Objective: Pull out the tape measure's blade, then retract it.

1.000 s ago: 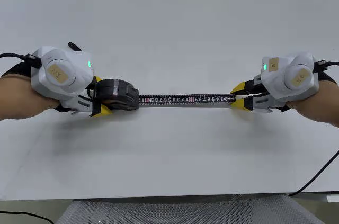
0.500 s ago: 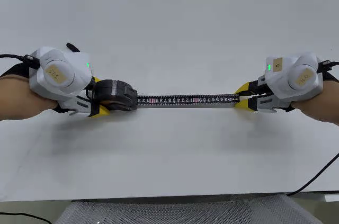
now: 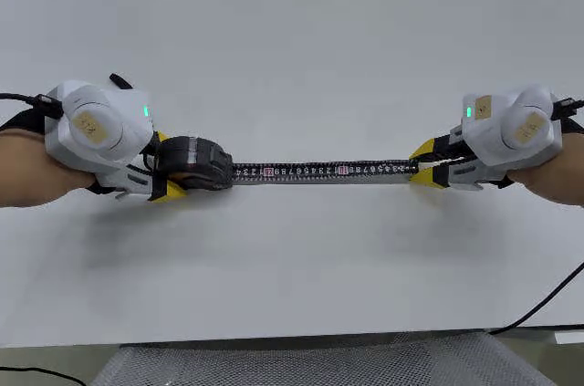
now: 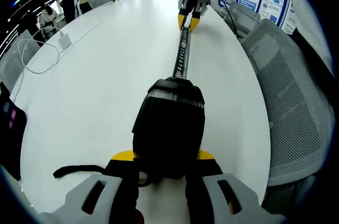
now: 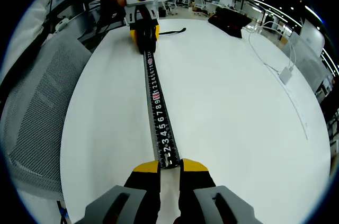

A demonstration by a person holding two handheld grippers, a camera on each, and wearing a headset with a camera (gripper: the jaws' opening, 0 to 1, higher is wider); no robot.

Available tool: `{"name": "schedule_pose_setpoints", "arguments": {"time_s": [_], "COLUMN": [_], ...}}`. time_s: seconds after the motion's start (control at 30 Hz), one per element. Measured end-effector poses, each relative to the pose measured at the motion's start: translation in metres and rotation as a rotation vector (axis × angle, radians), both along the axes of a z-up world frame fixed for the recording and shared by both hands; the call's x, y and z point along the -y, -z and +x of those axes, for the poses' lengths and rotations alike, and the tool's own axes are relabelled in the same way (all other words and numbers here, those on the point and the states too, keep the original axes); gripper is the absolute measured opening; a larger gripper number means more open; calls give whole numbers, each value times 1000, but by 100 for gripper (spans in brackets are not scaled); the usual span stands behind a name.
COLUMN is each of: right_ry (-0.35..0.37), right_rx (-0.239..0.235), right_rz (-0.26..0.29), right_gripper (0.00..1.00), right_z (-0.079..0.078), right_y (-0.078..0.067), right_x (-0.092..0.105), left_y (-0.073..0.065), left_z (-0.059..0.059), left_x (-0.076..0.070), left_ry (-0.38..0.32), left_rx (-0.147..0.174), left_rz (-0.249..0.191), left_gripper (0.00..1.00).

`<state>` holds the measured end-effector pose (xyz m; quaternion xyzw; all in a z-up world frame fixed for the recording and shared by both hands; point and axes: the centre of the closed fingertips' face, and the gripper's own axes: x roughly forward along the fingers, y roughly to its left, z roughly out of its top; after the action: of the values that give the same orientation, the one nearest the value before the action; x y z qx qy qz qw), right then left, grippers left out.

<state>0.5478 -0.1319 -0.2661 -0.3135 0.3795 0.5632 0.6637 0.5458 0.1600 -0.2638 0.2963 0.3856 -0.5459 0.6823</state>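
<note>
As left hand-held gripper (image 3: 169, 167) clamps case (image 3: 196, 162) — right hand-held gripper (image 3: 424, 169) pinches blade (image 3: 319, 170) | white table (image 3: 292, 67)

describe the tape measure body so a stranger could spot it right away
On the white table, look at the left tool. Clamped in its jaws is the tape measure case, a chunky black housing. Unlike anything else there, a numbered blade runs out of it across to the right tool.
</note>
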Motion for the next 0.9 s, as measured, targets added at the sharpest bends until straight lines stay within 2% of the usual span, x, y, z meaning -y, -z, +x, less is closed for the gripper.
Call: {"name": "schedule_pose_setpoints", "arguments": {"time_s": [0.57, 0.9], "right_ry": [-56, -65], "right_rx": [-10, -13], "right_rz": [-53, -78], "right_gripper": [10, 11], "right_z": [0, 0], "right_y": [2, 1], "right_x": [-2, -2], "left_y": [0, 0], "left_z": [1, 2], "left_x": [0, 0], "left_ry": [-18, -22], "left_rx": [6, 4], "left_rz": [11, 15], "left_gripper": [29, 29]}}
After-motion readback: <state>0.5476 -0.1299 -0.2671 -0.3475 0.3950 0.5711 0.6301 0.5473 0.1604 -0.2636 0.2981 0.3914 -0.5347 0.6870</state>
